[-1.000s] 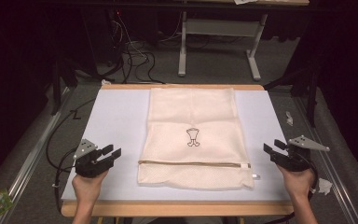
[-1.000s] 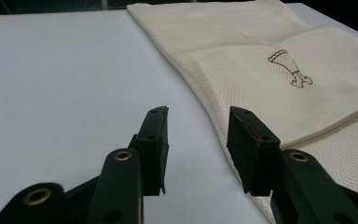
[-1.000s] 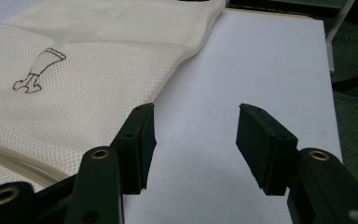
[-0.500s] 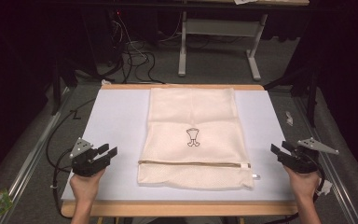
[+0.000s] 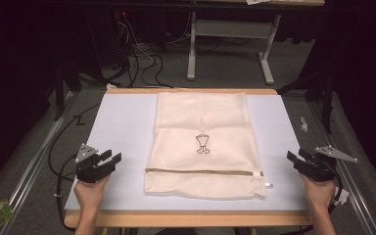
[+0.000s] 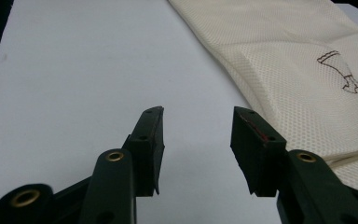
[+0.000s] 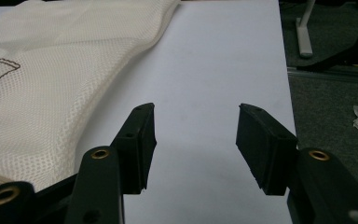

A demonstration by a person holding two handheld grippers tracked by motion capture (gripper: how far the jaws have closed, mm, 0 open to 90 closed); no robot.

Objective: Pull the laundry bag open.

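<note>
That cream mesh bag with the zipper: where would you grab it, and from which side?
Probably the mesh bag is best taken at its two near corners, each from its own side. It lies flat, so only edges offer a hold, and the left gripper and right gripper wait open beside those corners, by the zipper.

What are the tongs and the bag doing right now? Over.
Left tongs open, just widened, nothing between. Right tongs open, empty. Mesh bag flat on table, zipped, untouched. Path clear. Over.
</note>
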